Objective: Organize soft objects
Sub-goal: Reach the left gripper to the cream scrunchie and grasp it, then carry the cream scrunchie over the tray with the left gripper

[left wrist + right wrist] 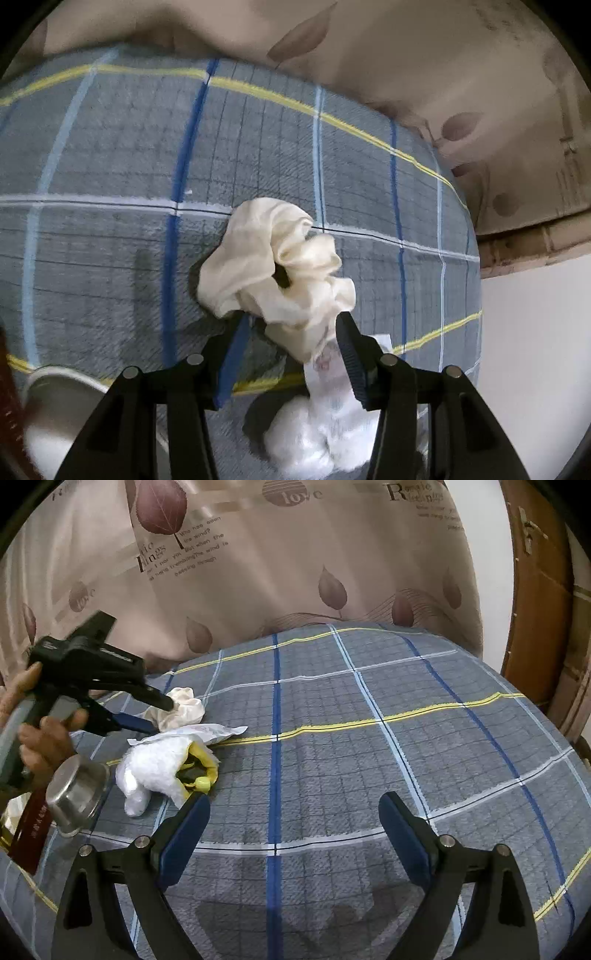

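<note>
A cream scrunchie (273,266) lies on the grey checked bed cover (110,166). My left gripper (291,325) is open, its fingertips on either side of the scrunchie's near edge, not closed on it. The scrunchie (183,707) and the left gripper (162,712) also show in the right wrist view. A white fluffy soft item (325,439) with a paper tag lies just below the left gripper; in the right wrist view it (155,768) has yellow parts. My right gripper (291,812) is open and empty above the bare cover.
A steel cup (77,797) lies on its side at the bed's left edge, next to a dark red object (31,830). A leaf-print curtain (295,554) hangs behind the bed. A wooden door (535,609) stands at right.
</note>
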Action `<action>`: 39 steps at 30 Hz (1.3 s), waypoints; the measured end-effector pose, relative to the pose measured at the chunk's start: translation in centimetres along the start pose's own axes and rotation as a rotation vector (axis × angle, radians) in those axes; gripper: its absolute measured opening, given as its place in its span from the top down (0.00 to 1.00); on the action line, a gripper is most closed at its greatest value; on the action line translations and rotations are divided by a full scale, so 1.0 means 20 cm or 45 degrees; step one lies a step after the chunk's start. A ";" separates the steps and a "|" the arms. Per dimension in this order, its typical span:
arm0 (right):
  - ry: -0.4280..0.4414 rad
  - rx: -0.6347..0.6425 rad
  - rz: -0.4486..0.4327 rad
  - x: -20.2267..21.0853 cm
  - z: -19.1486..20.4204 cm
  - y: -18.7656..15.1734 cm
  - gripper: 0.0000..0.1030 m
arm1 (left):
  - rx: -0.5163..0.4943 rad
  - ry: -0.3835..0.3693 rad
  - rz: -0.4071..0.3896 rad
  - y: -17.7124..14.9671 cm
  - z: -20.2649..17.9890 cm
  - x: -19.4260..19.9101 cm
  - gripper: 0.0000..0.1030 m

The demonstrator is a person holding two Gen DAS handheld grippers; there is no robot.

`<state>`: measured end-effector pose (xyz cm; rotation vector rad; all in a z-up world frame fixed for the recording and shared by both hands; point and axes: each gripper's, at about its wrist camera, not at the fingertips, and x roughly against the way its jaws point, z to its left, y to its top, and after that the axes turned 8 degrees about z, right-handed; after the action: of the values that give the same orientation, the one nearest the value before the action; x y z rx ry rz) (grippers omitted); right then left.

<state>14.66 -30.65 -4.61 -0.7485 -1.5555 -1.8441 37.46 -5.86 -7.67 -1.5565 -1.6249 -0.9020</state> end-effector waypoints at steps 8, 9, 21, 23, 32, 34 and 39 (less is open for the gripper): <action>0.027 -0.011 0.013 -0.01 -0.01 0.01 0.11 | -0.032 0.178 -0.075 0.07 -0.05 -0.04 0.95; 0.027 -0.015 0.016 -0.01 -0.01 0.01 0.11 | -0.046 0.172 -0.077 0.08 -0.05 -0.04 0.95; 0.032 -0.029 0.037 -0.02 -0.02 0.01 0.11 | -0.056 0.444 -0.370 0.02 0.22 0.40 0.95; 0.030 -0.031 0.040 -0.03 -0.02 0.01 0.11 | -0.053 0.504 -0.397 -0.03 0.28 0.47 0.95; 0.002 -0.024 0.062 -0.05 -0.02 0.02 0.11 | -0.082 0.567 -0.546 -0.42 0.39 0.72 0.94; -0.006 -0.022 0.067 -0.05 -0.01 0.02 0.11 | -0.084 0.577 -0.579 -0.53 0.40 0.75 0.94; -0.027 -0.014 0.074 -0.06 -0.01 0.02 0.11 | -0.085 0.600 -0.635 -0.78 0.41 0.79 0.94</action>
<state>15.72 -30.76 -5.29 -0.8126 -1.5221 -1.8099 21.28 8.79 1.54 -0.8810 -1.6545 -1.4699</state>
